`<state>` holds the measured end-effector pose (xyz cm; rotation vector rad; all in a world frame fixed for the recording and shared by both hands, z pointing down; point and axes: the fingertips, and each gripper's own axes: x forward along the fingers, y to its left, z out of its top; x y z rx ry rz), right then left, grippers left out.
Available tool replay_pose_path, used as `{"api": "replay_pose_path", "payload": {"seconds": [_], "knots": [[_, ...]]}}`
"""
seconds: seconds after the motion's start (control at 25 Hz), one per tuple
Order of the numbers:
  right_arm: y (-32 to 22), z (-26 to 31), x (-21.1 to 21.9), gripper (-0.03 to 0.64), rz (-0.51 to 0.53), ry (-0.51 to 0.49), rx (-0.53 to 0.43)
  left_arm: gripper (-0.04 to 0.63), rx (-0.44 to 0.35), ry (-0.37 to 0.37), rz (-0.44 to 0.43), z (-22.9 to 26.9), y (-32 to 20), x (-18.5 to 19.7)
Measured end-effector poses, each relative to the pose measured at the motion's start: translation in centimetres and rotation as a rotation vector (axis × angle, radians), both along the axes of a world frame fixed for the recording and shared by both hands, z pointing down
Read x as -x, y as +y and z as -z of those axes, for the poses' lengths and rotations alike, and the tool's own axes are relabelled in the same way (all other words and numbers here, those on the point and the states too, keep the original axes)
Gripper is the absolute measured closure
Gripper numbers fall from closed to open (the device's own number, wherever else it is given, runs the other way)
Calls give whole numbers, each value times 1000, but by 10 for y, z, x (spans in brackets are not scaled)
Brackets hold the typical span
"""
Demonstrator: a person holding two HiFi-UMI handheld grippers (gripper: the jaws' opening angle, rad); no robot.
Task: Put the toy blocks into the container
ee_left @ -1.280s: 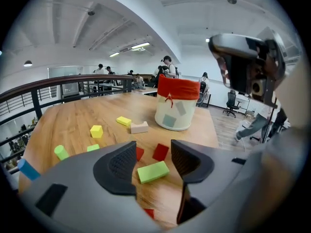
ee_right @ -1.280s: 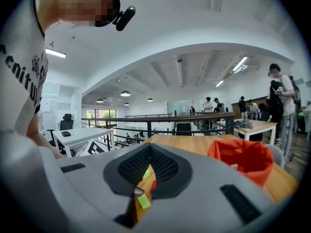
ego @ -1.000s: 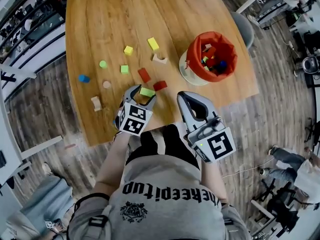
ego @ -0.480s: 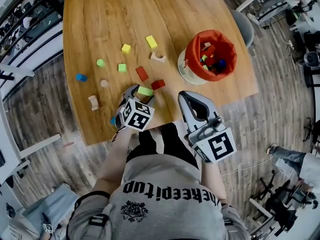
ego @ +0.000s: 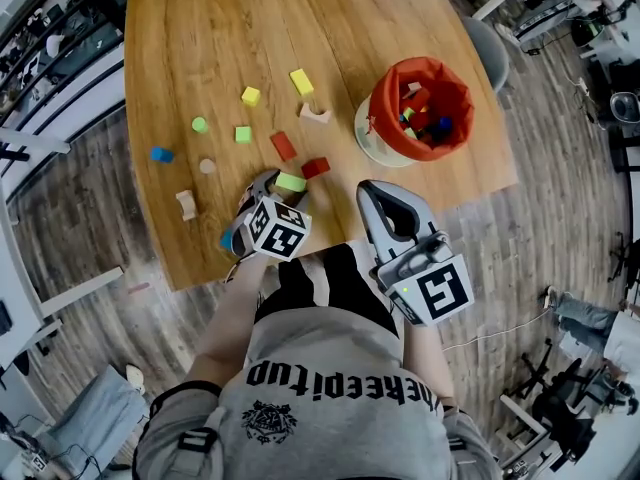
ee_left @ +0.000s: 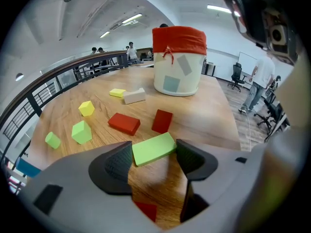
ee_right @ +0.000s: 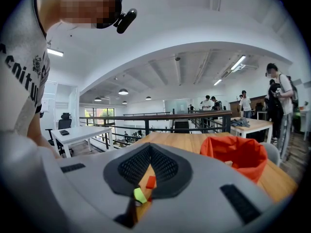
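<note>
A flat light-green block (ego: 291, 182) (ee_left: 153, 148) lies on the wooden table (ego: 220, 28) near its front edge. My left gripper (ego: 282, 185) (ee_left: 153, 155) points down over it. Its jaws have just been opening and stand open, one pad on each side of the block without pressing it. The white container with a red liner (ego: 415, 113) (ee_left: 177, 62) (ee_right: 238, 154) stands at the right and holds several blocks. My right gripper (ego: 376, 192) (ee_right: 148, 171) hovers shut and empty at the table's front edge, below the container.
Loose blocks lie around: two red ones (ego: 284, 146) (ego: 316, 167), two yellow (ego: 301, 81) (ego: 251, 96), two green (ego: 242, 134) (ego: 200, 124), a blue one (ego: 160, 154), a wooden arch (ego: 315, 114) and plain wooden pieces (ego: 186, 204). A grey chair (ego: 490, 53) stands beyond the container.
My left gripper has tipped lower onto the green block, and its jaws now sit down around it. The right gripper has stayed where it was.
</note>
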<state>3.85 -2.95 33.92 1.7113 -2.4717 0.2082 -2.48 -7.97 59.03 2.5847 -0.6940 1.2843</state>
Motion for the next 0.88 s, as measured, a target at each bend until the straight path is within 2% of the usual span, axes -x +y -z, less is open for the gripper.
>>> {"api": "replay_pose_path", "payload": {"seconds": [0.2,0.32,0.88], "knots": [[2,0,-1,606,-3,4,-2,307,7,21,12,4,1,0],[2,1,-3,606,-9,3,-7,308,3,86,28,20,-2,-4],[8,9,-9,606,-33,-1,-37,308,-126,418,4,150,-5,-27]]}}
